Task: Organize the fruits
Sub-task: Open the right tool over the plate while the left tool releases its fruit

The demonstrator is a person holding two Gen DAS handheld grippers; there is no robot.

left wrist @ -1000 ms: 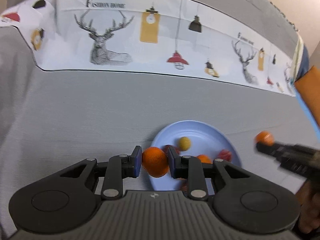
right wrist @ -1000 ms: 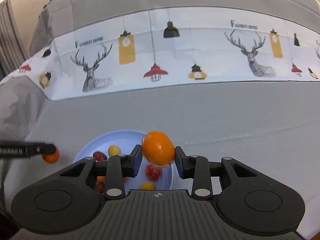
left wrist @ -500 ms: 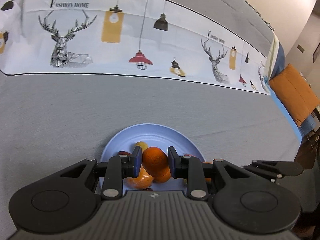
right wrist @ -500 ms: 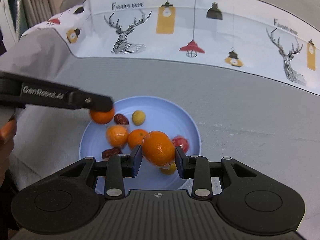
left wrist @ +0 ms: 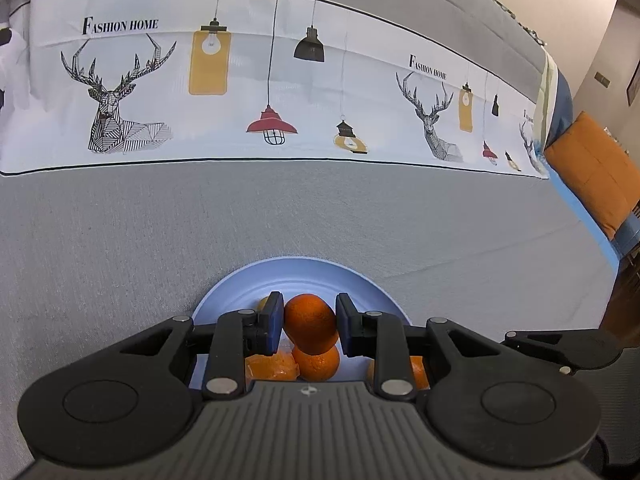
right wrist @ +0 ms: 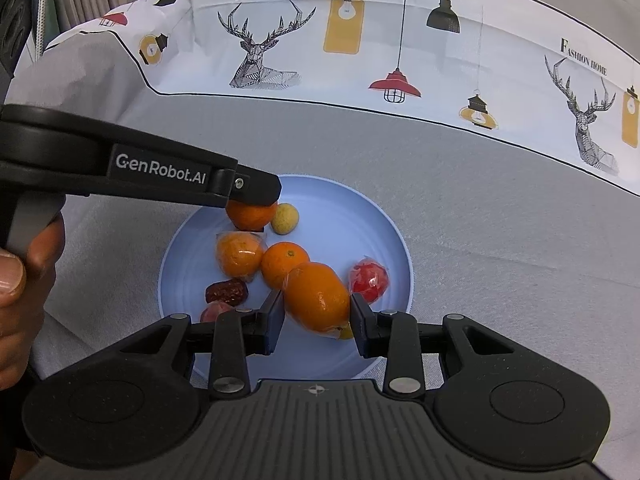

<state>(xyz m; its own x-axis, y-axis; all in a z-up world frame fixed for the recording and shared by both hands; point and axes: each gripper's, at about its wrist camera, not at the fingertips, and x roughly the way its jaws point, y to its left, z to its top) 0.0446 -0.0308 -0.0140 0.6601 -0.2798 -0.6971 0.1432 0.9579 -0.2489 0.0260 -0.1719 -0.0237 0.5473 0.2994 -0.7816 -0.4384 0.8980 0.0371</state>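
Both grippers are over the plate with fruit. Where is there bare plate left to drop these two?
Free: the plate's far right arc, beyond the red fruit and right of the small yellow fruit; also the near strip before the right gripper. Crowded: the left and centre, around the wrapped orange, the bare orange and the date.

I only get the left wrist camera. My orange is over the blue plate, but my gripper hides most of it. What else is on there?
Observer: The right wrist view shows a dark red date lying near the left side of the blue plate.
Child: Is there anything bright red?
Observer: Yes, a red fruit in clear wrap lies toward the plate's right side.
Child: What is my other gripper doing?
Observer: The right gripper has its jaws shut on an oval orange fruit over the plate.
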